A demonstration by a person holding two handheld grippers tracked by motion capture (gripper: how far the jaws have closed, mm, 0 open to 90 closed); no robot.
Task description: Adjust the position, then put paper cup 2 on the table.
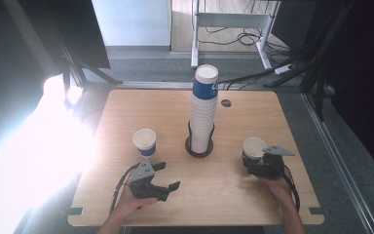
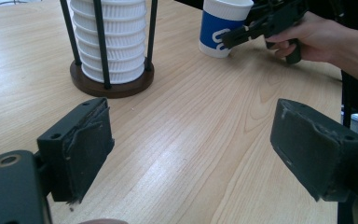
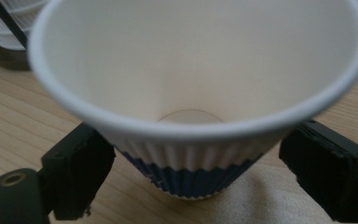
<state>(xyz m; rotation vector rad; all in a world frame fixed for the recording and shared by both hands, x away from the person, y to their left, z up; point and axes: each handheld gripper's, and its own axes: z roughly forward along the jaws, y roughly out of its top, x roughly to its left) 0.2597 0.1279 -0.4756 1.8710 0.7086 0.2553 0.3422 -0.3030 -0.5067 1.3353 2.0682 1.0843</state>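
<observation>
Two white-and-blue paper cups stand upright on the wooden table (image 1: 224,195). One cup (image 1: 144,141) is left of centre, just beyond my left gripper (image 1: 170,175), whose jaws are open with nothing but bare table between them (image 2: 191,154). The other cup (image 1: 254,145) stands at the right, between the jaws of my right gripper (image 1: 249,163). In the right gripper view this cup (image 3: 191,70) stands between the two black pads (image 3: 79,172) with a gap on each side, so my right gripper (image 3: 196,182) is open around it. The left gripper view has the same cup (image 2: 216,30) at the far right.
A tall stack of ribbed cups (image 1: 204,112) rises from a round dark holder (image 1: 198,148) with thin black rods at the table's centre. A small cable hole (image 1: 226,103) lies behind it. Strong glare washes out the left side; a desk frame and cables are beyond the table.
</observation>
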